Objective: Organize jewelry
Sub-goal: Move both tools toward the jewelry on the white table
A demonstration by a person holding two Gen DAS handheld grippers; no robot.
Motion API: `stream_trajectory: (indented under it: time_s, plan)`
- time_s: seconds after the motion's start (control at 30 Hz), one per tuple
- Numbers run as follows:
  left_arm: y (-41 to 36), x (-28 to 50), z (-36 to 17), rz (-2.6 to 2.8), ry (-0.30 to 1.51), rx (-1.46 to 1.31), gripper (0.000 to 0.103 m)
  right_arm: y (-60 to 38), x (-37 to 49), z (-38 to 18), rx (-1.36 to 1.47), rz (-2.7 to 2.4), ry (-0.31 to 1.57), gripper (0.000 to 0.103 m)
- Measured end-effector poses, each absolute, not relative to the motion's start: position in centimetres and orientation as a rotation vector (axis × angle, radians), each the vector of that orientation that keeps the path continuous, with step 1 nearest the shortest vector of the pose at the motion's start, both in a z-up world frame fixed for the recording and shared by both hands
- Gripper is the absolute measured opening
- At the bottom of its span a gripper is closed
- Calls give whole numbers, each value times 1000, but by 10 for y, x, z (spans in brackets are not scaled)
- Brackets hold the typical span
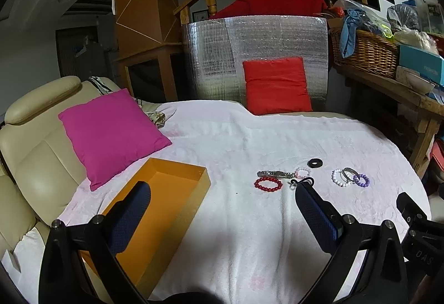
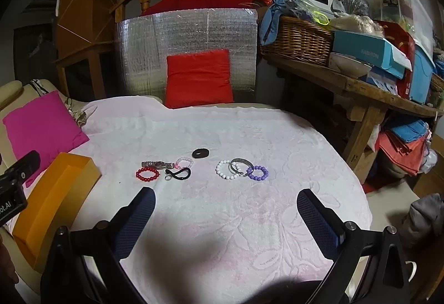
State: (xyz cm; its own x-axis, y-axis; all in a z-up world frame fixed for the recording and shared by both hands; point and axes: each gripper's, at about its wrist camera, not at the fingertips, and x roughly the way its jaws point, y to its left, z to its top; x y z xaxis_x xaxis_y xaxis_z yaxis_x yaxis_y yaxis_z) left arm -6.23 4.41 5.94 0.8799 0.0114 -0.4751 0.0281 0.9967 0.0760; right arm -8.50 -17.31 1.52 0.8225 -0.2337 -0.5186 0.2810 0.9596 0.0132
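Observation:
Several pieces of jewelry lie on a white blanket: a red bead bracelet (image 1: pixel 268 184) (image 2: pixel 148 174), a metal watch (image 1: pixel 274 174) (image 2: pixel 156 164), a pink bead bracelet (image 2: pixel 184 162), a black ring (image 2: pixel 200 153), a black cord piece (image 2: pixel 178 174), a white bead bracelet (image 2: pixel 227 169), a silver bangle (image 2: pixel 241 165) and a purple bead bracelet (image 1: pixel 361 180) (image 2: pixel 257 172). An empty orange box (image 1: pixel 163 209) (image 2: pixel 52 201) sits to their left. My left gripper (image 1: pixel 222 209) is open, hovering between the box and the jewelry. My right gripper (image 2: pixel 226 215) is open, in front of the jewelry.
A magenta cushion (image 1: pixel 111 132) lies on the beige sofa (image 1: pixel 33 154) at left. A red cushion (image 2: pixel 198 78) leans on a silver foil panel (image 2: pixel 183 35) at the back. A cluttered wooden bench (image 2: pixel 360 87) with a wicker basket (image 2: pixel 299 40) stands at right.

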Motion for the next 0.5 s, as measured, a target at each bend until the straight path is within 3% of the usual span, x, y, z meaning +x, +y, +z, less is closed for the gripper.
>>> stream_trajectory:
  time_s: [0.5]
  plan:
    - [42, -59, 52, 12, 492, 114, 103, -173, -78, 16, 124, -253, 535, 103]
